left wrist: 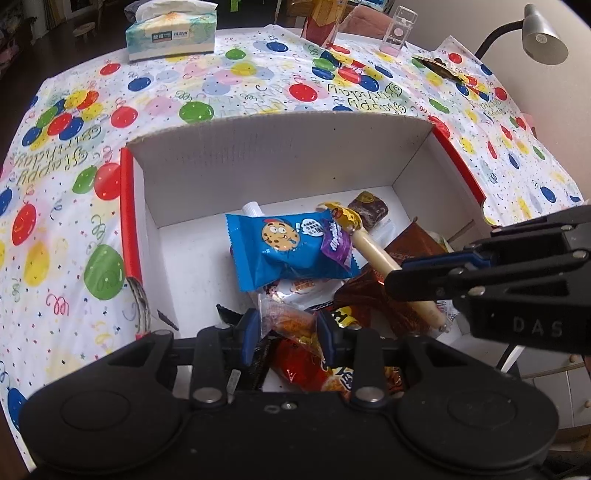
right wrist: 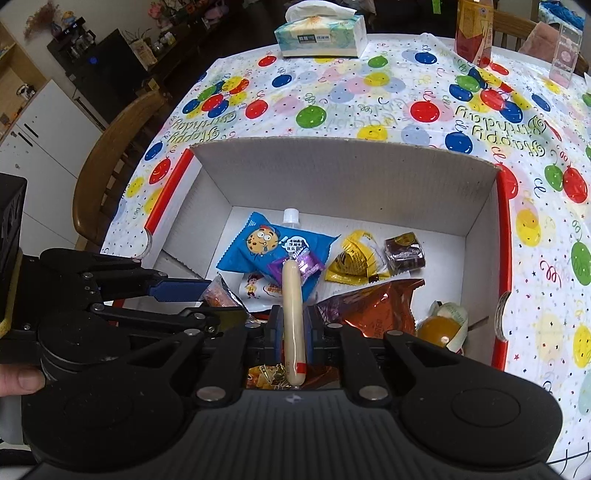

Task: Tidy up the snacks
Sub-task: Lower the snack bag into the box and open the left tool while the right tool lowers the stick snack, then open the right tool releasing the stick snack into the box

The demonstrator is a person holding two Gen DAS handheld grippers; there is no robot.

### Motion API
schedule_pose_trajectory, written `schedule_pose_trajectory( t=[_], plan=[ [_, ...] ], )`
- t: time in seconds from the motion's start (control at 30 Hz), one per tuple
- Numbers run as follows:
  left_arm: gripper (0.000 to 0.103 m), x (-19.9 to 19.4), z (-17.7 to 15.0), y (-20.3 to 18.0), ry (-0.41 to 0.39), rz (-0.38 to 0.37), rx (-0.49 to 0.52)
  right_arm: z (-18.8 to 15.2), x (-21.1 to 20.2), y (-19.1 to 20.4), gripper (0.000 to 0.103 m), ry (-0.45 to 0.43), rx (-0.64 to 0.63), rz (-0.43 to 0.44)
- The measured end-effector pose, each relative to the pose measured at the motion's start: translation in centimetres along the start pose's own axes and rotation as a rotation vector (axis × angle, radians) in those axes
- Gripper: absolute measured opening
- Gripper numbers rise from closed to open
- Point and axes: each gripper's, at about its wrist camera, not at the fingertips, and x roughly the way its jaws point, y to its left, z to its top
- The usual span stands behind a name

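A long, smooth, cream-coloured sausage stick (right wrist: 291,321) in shiny clear wrap, with a small red tab near its low end, sits in the lower middle of the right wrist view. The right hand-held gripper (right wrist: 291,332) is closed tight on it, one blue pad on each side. The stick hangs over a white cardboard box with red edges (right wrist: 347,173), above a crinkly blue cookie packet with a cartoon face (right wrist: 273,247).

In the left wrist view, the left hand-held gripper (left wrist: 286,330) is part way closed around a clear crinkly packet of orange snacks (left wrist: 291,325); I cannot tell how tightly it grips.

The box stands on a counter under a thin plastic cloth with coloured balloons (left wrist: 221,92). A soft tissue box (left wrist: 170,33) is at the upper left of that frame.
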Motion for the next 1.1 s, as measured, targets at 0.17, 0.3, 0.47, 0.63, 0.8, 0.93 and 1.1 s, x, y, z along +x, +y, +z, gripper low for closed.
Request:
schedule_pose_trajectory(
  t=[0.17,0.3,0.47,0.63,0.8,0.93,1.1],
  plan=[
    [0.032,0.3,-0.3,-0.2,-0.002,0.0,-0.004,-0.4,0.0,0.1,0.012,-0.006,0.007,-0.009],
    [0.033,0.1,-0.4,-0.1,-0.009,-0.003,-0.007,-0.8,-0.3,0.2,0.012,-0.018,0.017,-0.009],
    [0.038,-0.3,-0.6,-0.3,-0.027,-0.008,-0.004,-1.2,-1.5,0.5,0.012,-0.053,0.021,0.002],
    [0.065,-1.3,-0.9,-0.7,-0.067,-0.025,0.007,-1.7,-3.1,0.6,0.012,-0.086,0.031,0.015],
    [0.078,-2.7,-1.2,-1.2,-0.12,0.002,0.027,-2.5,-4.7,0.6,0.012,-0.133,0.056,0.023],
    [0.082,-3.9,-1.5,-1.2,-0.149,0.0,0.024,-3.2,-6.1,0.6,0.012,-0.172,0.074,0.027],
    [0.085,-5.5,-2.1,-1.2,-0.189,0.001,0.028,-4.2,-7.4,0.7,0.012,-0.216,0.094,0.014]
  ],
)
